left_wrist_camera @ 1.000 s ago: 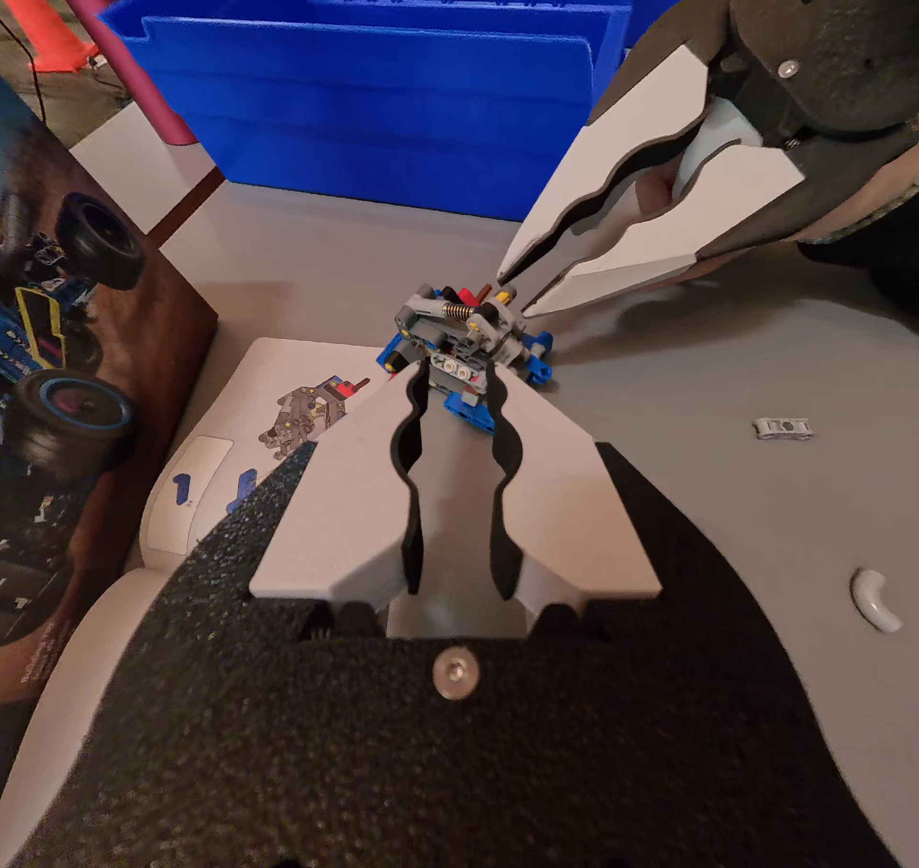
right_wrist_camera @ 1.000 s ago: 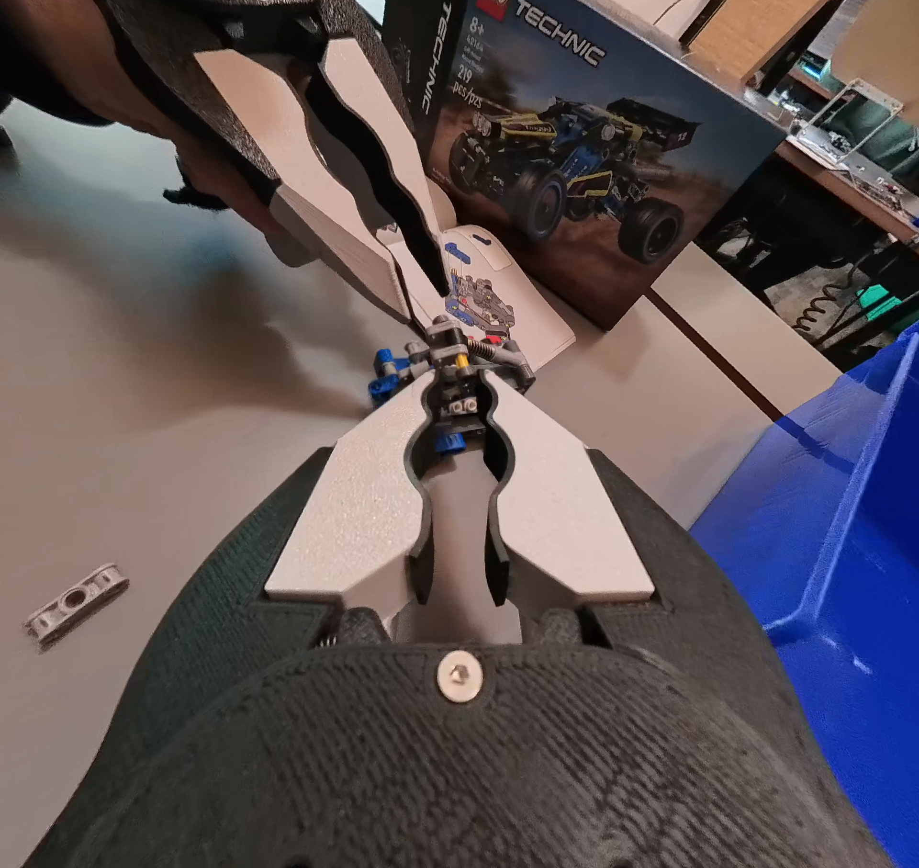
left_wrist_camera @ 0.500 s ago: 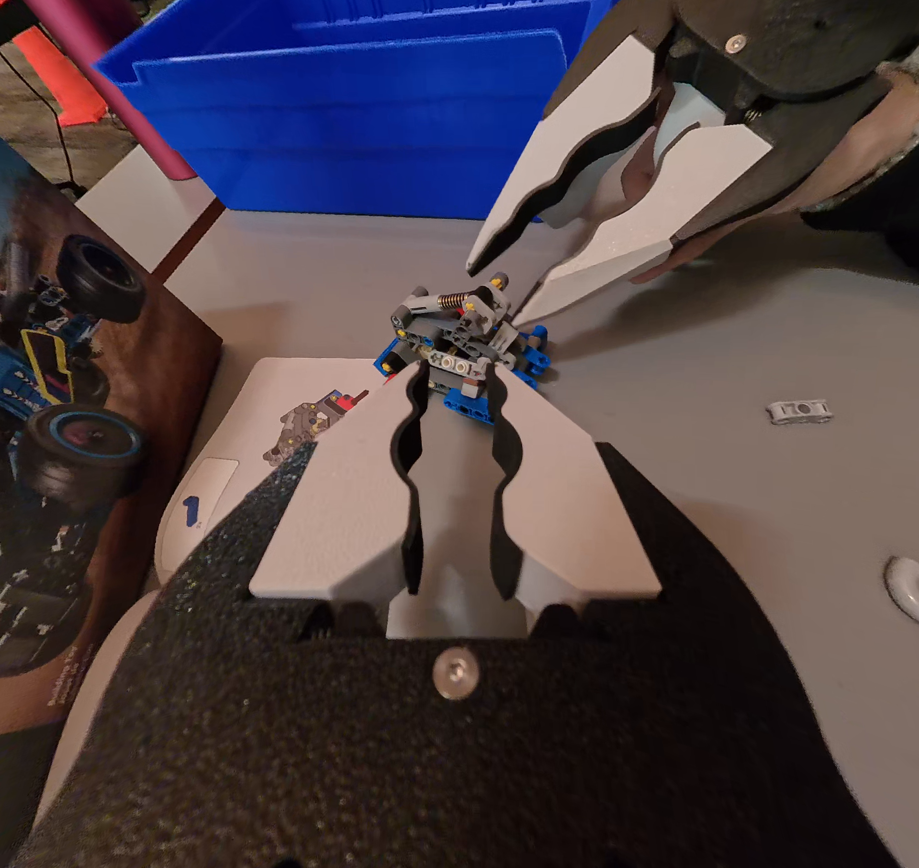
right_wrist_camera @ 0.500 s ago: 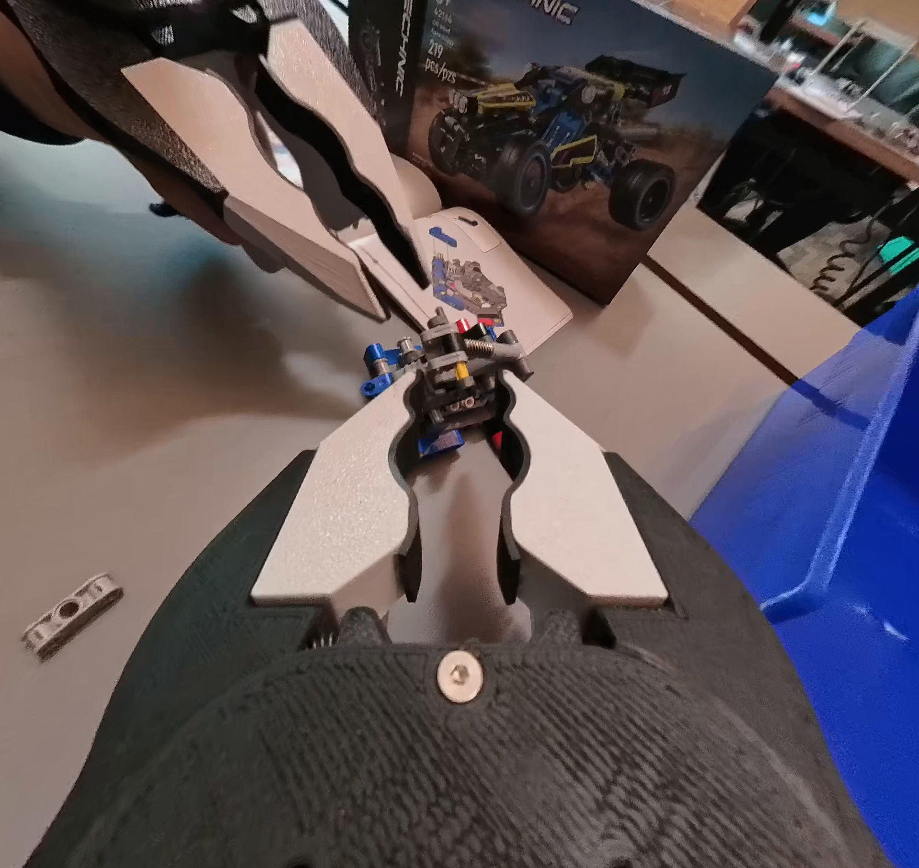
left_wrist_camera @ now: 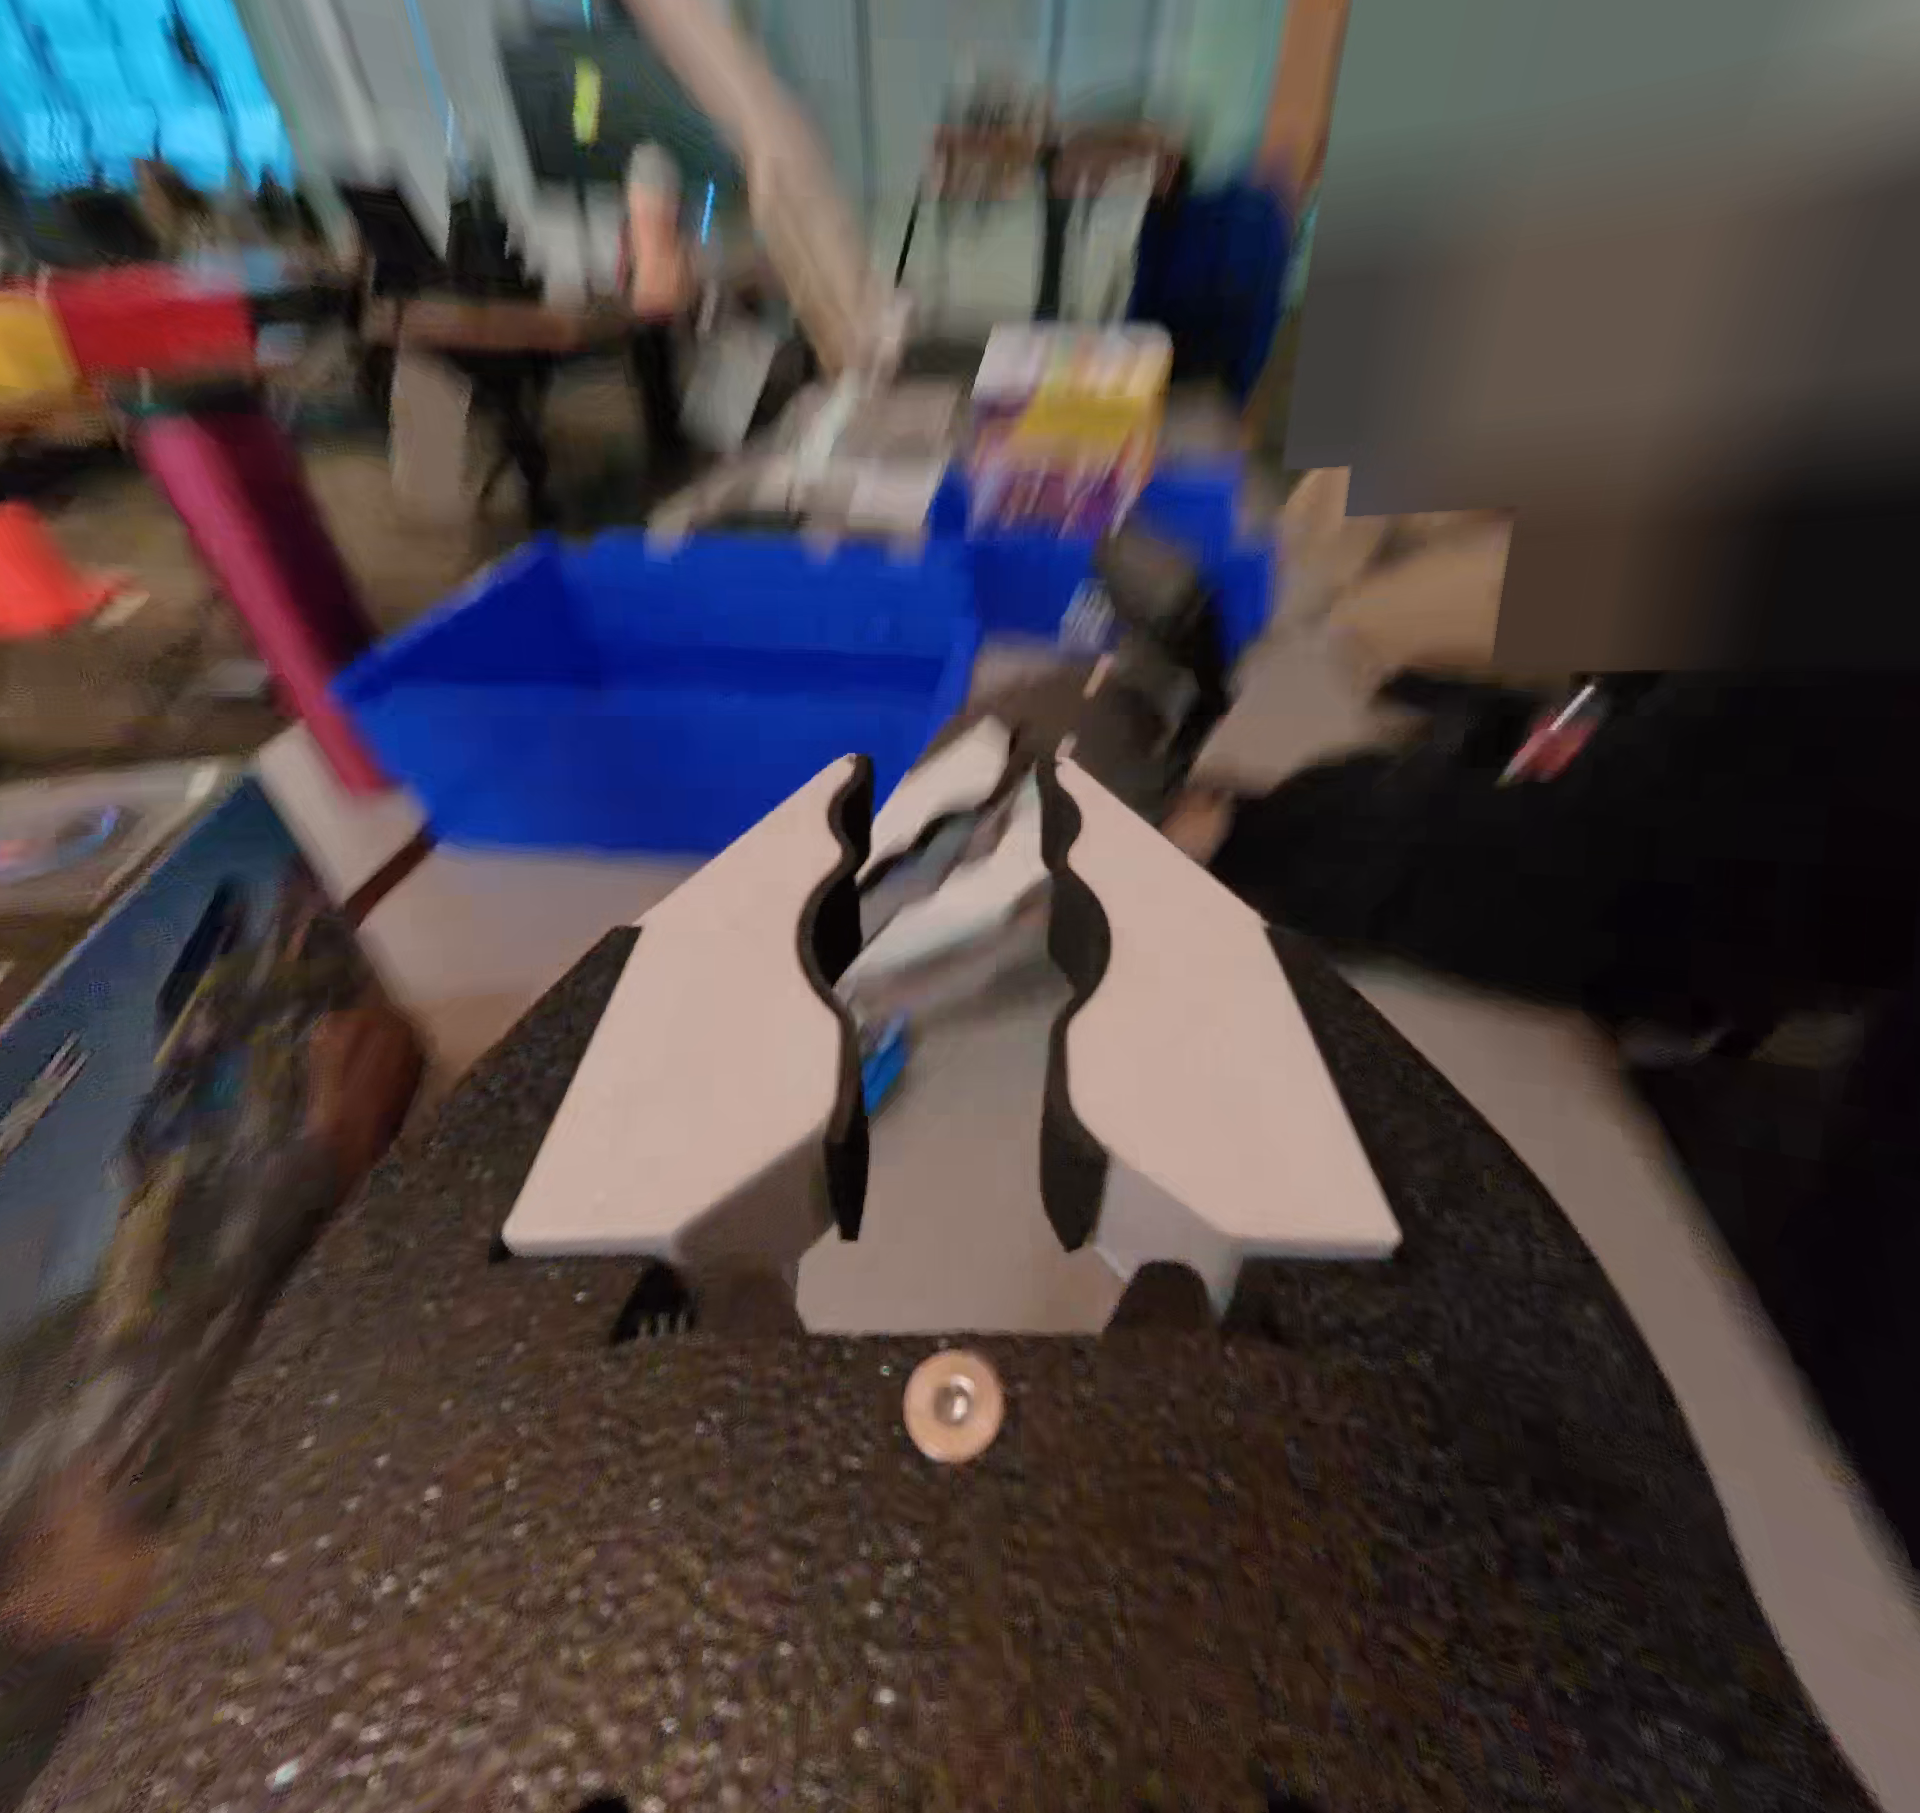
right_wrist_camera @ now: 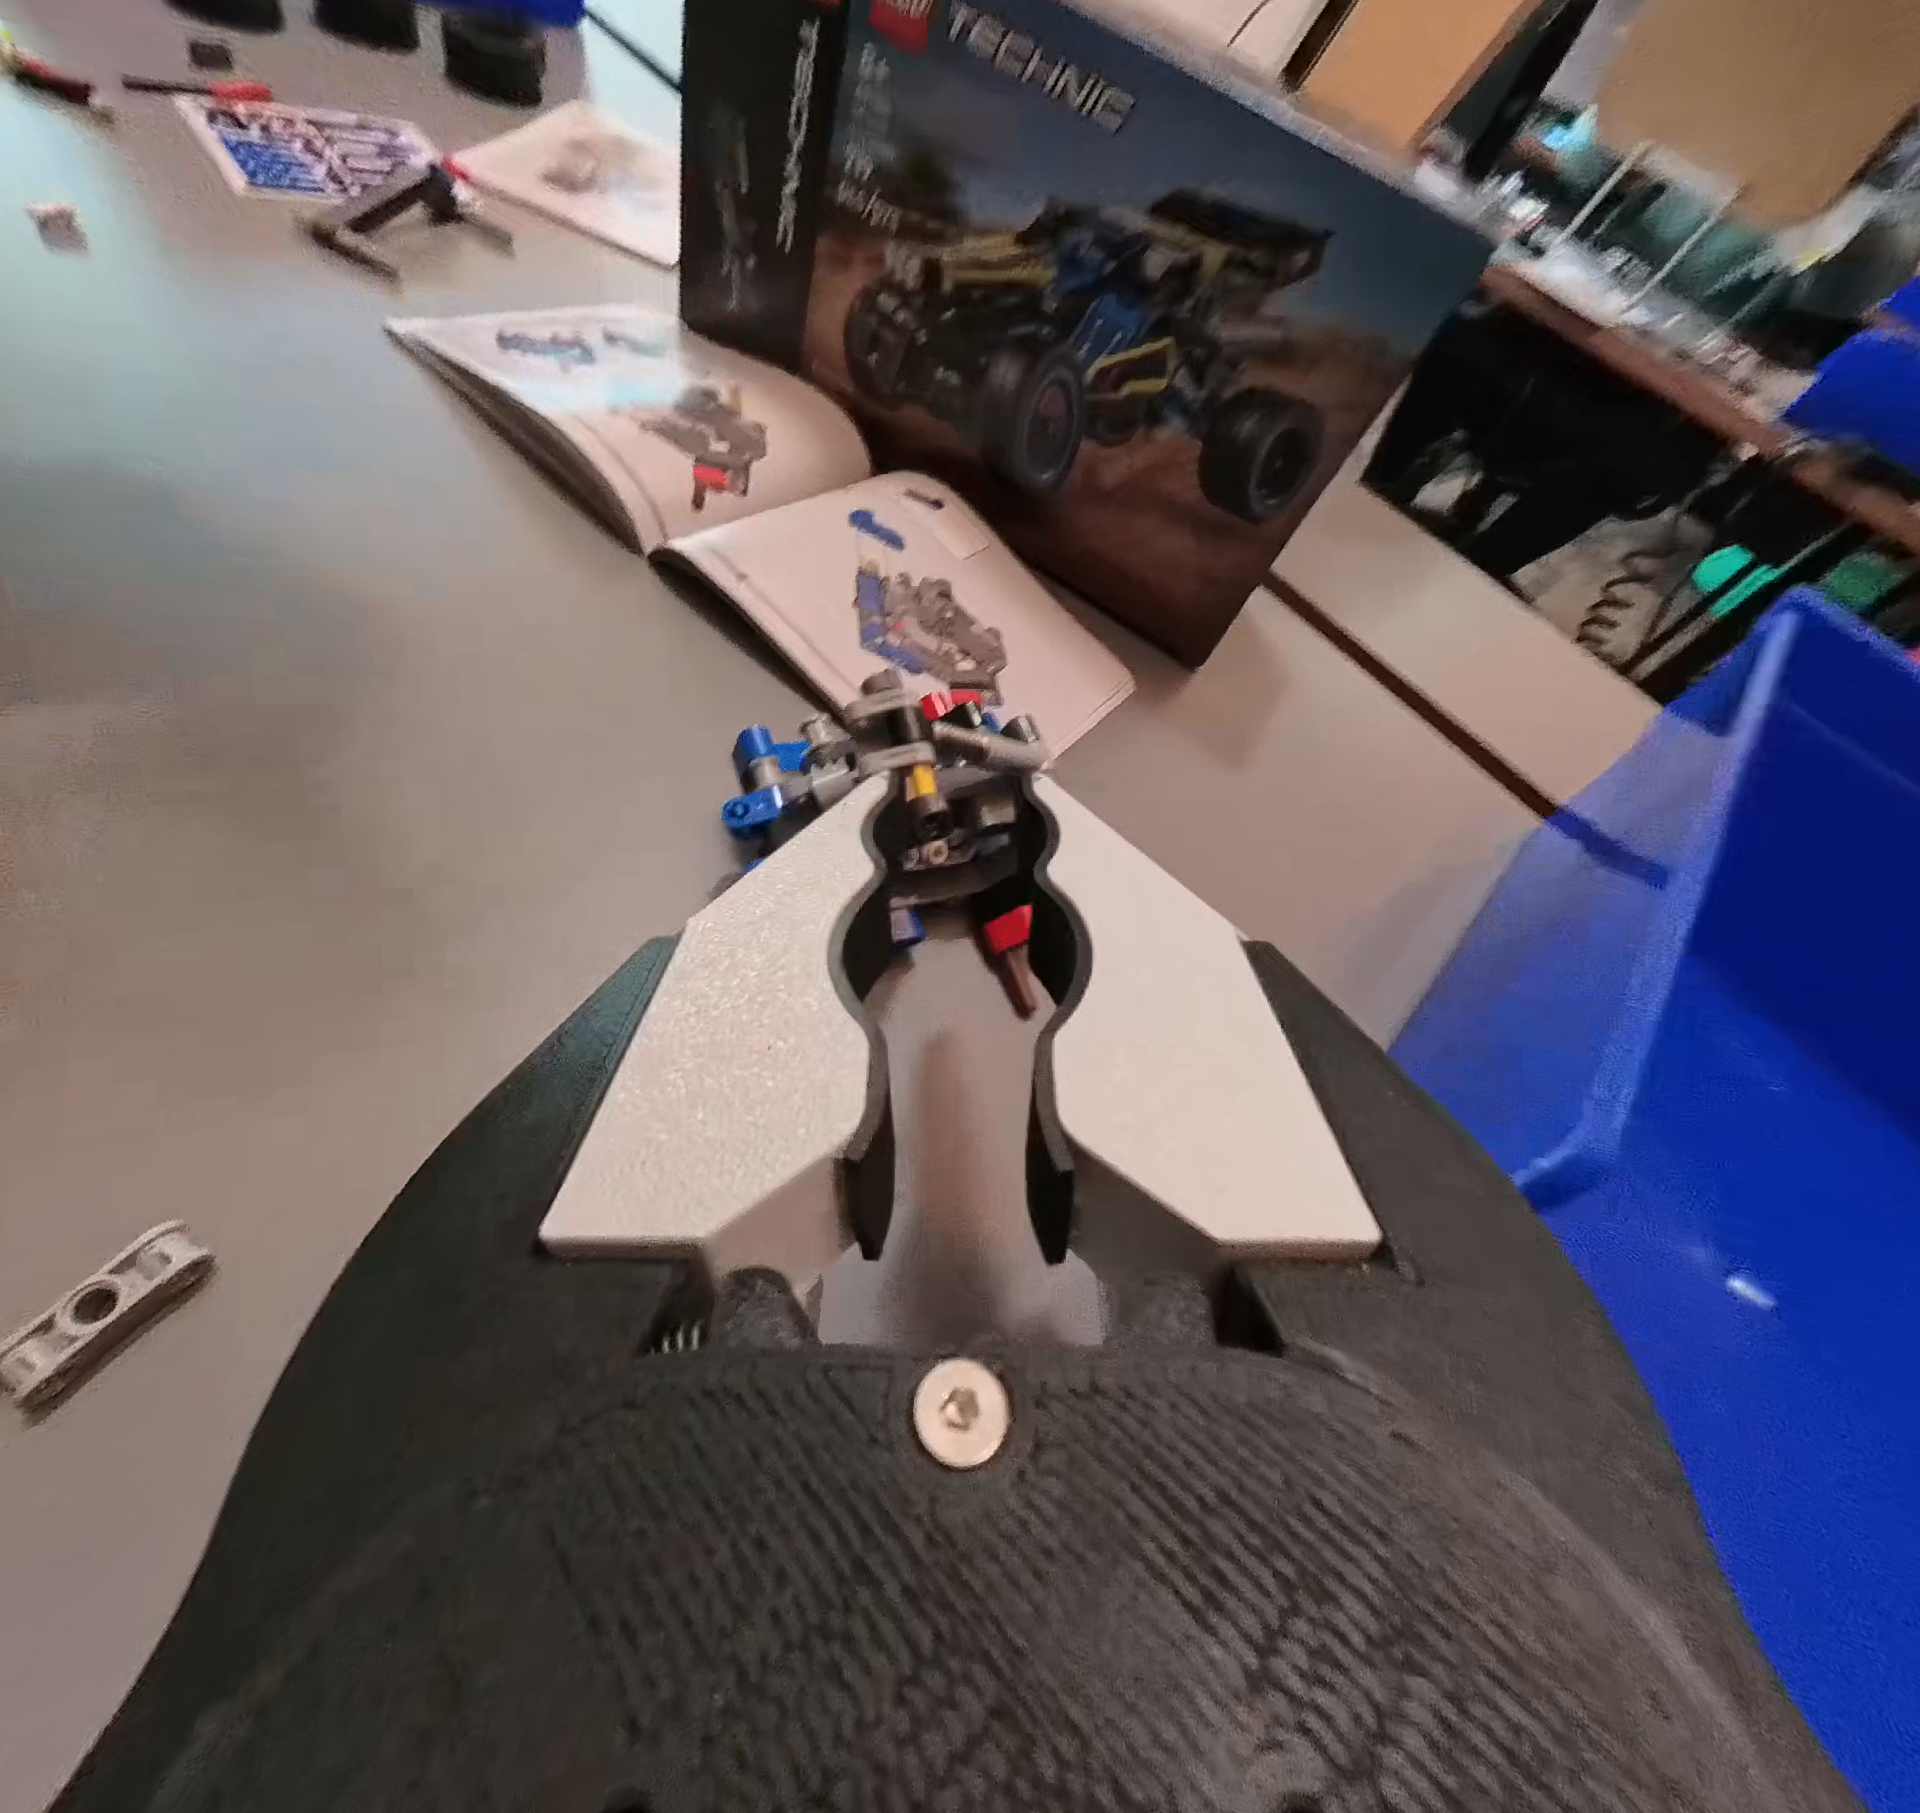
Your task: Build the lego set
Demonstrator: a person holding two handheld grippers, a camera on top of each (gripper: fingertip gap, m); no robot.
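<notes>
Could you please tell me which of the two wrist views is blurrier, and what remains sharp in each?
Left wrist view: heavy motion smear across the blue bin and the room behind; only the left gripper reads crisp. Right wrist view: far milder blur, softest at the edges; the right gripper, the brick model between its fingers and the booklet stay legible.

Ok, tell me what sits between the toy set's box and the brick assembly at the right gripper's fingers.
In the right wrist view, an open instruction booklet lies flat on the grey table, between the box and the brick assembly.
</notes>
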